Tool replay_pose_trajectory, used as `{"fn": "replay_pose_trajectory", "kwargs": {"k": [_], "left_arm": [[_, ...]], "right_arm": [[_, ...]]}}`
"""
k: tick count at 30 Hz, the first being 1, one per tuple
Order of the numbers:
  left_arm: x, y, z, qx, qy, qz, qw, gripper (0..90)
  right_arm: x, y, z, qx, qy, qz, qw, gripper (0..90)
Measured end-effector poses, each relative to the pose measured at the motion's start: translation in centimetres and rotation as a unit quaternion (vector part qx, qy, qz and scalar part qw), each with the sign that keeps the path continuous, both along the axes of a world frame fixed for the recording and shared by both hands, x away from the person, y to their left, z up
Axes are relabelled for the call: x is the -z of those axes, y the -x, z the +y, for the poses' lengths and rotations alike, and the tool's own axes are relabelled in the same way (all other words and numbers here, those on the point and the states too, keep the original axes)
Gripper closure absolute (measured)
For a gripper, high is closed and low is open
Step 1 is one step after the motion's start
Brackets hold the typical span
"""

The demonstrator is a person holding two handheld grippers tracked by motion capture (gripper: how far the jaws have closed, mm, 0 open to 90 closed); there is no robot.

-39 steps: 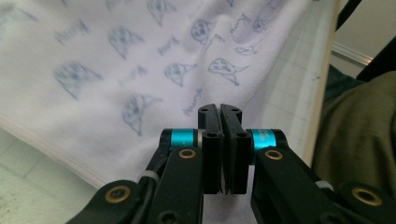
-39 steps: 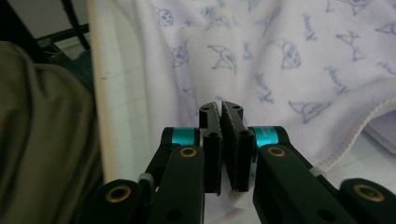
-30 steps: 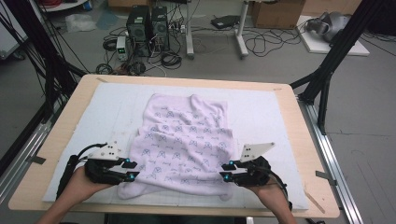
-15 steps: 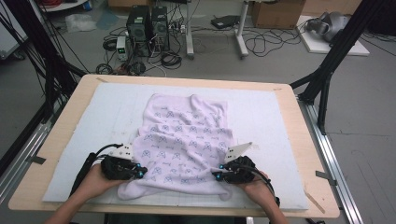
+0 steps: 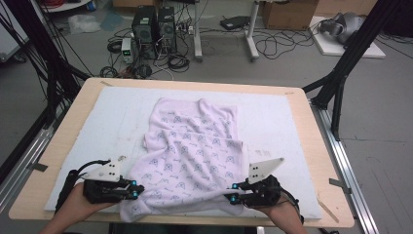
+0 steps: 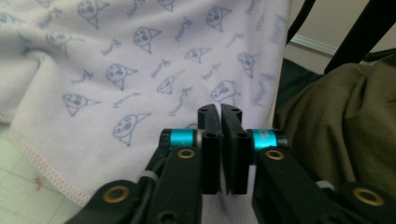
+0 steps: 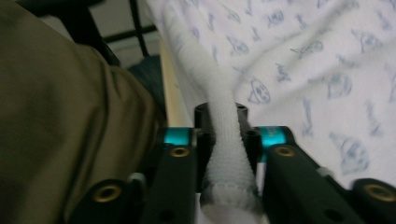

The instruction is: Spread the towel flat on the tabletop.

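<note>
A lavender towel [image 5: 195, 146] printed with small blue faces lies rumpled on a white mat [image 5: 112, 117], its far part folded over. My left gripper [image 5: 137, 191] is at the towel's near left corner. In the left gripper view its jaws [image 6: 219, 114] stand almost together on a thin layer of towel [image 6: 140, 60], having just opened slightly. My right gripper [image 5: 233, 195] is at the near right corner. Its jaws [image 7: 226, 114] pinch a bunched fold of towel [image 7: 303, 56], having also just eased open a little.
The mat covers a wooden table [image 5: 78, 112] whose near edge runs just below both hands. Olive trousers [image 6: 345, 116] show beyond the table edge in both gripper views. Black frame legs [image 5: 341, 78], computers and cables stand on the floor behind.
Both grippers pushed in onto the towel's near corners, then drew back toward the near edge. The towel's near hem now hangs raised and stretched between them.
</note>
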State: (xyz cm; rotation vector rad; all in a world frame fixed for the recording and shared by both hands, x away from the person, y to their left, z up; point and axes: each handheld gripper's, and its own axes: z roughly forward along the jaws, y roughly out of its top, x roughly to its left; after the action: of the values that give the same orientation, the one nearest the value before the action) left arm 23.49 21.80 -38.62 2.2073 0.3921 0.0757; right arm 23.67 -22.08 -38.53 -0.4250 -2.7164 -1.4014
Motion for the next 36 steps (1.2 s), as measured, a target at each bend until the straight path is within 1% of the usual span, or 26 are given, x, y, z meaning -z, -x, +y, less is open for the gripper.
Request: {"fn": "replay_pose_trajectory", "kwargs": {"k": [1, 3, 4, 5, 7, 8, 9, 10, 11, 12, 13, 14, 15, 16, 17, 18, 20, 22, 23, 25, 26, 28, 29, 32, 34, 36], "left_arm": [[0.1, -0.3, 0.0, -0.003, -0.003, -0.001, 1.0, 71.0], [0.7, -1.3, -0.2, -0.018, -0.003, 0.0, 0.9998, 63.6], [1.1, -1.9, -0.3, -0.024, -0.001, 0.005, 0.9997, 58.9], [1.5, -2.5, -0.4, -0.031, -0.001, 0.007, 0.9995, 57.6], [2.3, -3.8, -0.5, -0.044, -0.013, 0.007, 0.9989, 56.4], [2.8, -4.5, -0.7, -0.05, -0.015, 0.011, 0.9986, 54.6], [3.2, -5.0, -0.8, -0.053, -0.021, 0.013, 0.9983, 53.9], [3.6, -5.5, -0.9, -0.055, -0.031, 0.012, 0.9979, 53.7], [4.0, -5.8, -1.1, -0.057, -0.034, 0.016, 0.9977, 53.1], [4.3, -6.2, -1.3, -0.056, -0.044, 0.016, 0.9973, 52.5], [4.6, -6.4, -1.5, -0.058, -0.05, 0.014, 0.9969, 52.3], [5.0, -6.6, -1.8, -0.059, -0.058, 0.016, 0.9965, 52.2], [5.2, -6.7, -1.9, -0.059, -0.054, 0.01, 0.9968, 52.4], [5.2, -6.8, -1.9, -0.06, -0.051, 0.009, 0.9969, 53.5], [5.2, -6.8, -1.9, -0.062, -0.051, 0.009, 0.9968, 54.2], [5.2, -6.8, -1.9, -0.066, -0.054, 0.001, 0.9963, 57.9], [5.3, -6.8, -1.8, -0.076, -0.051, 0.002, 0.9958, 67.0], [5.2, -6.9, -1.7, -0.073, -0.048, 0.004, 0.9962, 81.7], [5.2, -6.9, -1.7, -0.071, -0.048, 0.008, 0.9962, 86.4], [5.1, -6.7, -1.7, -0.063, -0.051, 0.01, 0.9966, 87.4], [5.0, -6.4, -1.7, -0.058, -0.052, 0.01, 0.9969, 87.6], [4.9, -5.7, -1.6, -0.048, -0.055, 0.01, 0.9973, 87.7], [4.9, -5.2, -1.5, -0.044, -0.054, 0.01, 0.9975, 87.7], [4.7, -3.8, -1.0, -0.04, -0.049, 0.01, 0.9979, 87.8], [4.5, -2.9, -0.6, -0.035, -0.048, 0.012, 0.9982, 87.8], [4.1, -2.1, -0.3, -0.028, -0.045, 0.01, 0.9985, 87.9]], "right_arm": [[-0.1, -0.1, 0.0, 0.005, 0.003, -0.003, 1.0, 72.0], [0.2, -0.8, 0.1, 0.02, 0.022, -0.01, 0.9995, 67.2], [0.6, -1.4, 0.2, 0.03, 0.028, -0.014, 0.9991, 65.5], [1.0, -2.0, 0.3, 0.035, 0.037, -0.014, 0.9986, 63.7], [2.1, -3.2, 0.6, 0.048, 0.048, -0.015, 0.9976, 59.9], [2.6, -3.8, 0.7, 0.052, 0.051, -0.013, 0.9973, 57.8], [3.1, -4.3, 0.7, 0.057, 0.052, -0.009, 0.997, 54.9], [3.5, -4.8, 0.7, 0.065, 0.06, -0.001, 0.996, 53.7], [3.9, -5.3, 0.7, 0.065, 0.066, 0.004, 0.9957, 53.7], [4.2, -5.6, 0.8, 0.069, 0.074, 0.007, 0.9949, 52.8], [4.4, -5.8, 0.8, 0.075, 0.084, 0.003, 0.9936, 51.9], [4.7, -6.1, 1.0, 0.075, 0.092, 0.003, 0.9929, 51.9], [4.9, -6.3, 1.1, 0.074, 0.098, 0.003, 0.9924, 51.9], [5.0, -6.4, 1.2, 0.074, 0.105, 0.001, 0.9917, 52.0], [5.2, -6.5, 1.3, 0.074, 0.103, 0.0, 0.9919, 52.8], [5.2, -6.6, 1.3, 0.076, 0.101, -0.001, 0.992, 54.6], [5.4, -6.7, 1.1, 0.077, 0.094, -0.002, 0.9926, 60.2], [5.5, -6.5, 0.9, 0.076, 0.083, 0.007, 0.9936, 72.6], [5.5, -6.4, 0.8, 0.068, 0.078, 0.019, 0.9944, 80.1], [5.3, -6.0, 0.9, 0.065, 0.078, 0.012, 0.9947, 83.2], [5.2, -5.8, 0.9, 0.06, 0.077, 0.012, 0.9952, 83.6], [4.9, -5.3, 0.8, 0.054, 0.07, 0.02, 0.9959, 83.8], [4.8, -4.9, 0.8, 0.049, 0.066, 0.02, 0.9964, 83.8], [4.5, -3.4, 0.8, 0.04, 0.062, 0.021, 0.997, 83.9], [4.6, -2.4, 0.7, 0.031, 0.058, 0.026, 0.9975, 84.0], [4.4, -1.4, 0.6, 0.024, 0.056, 0.028, 0.9978, 83.9]]}}
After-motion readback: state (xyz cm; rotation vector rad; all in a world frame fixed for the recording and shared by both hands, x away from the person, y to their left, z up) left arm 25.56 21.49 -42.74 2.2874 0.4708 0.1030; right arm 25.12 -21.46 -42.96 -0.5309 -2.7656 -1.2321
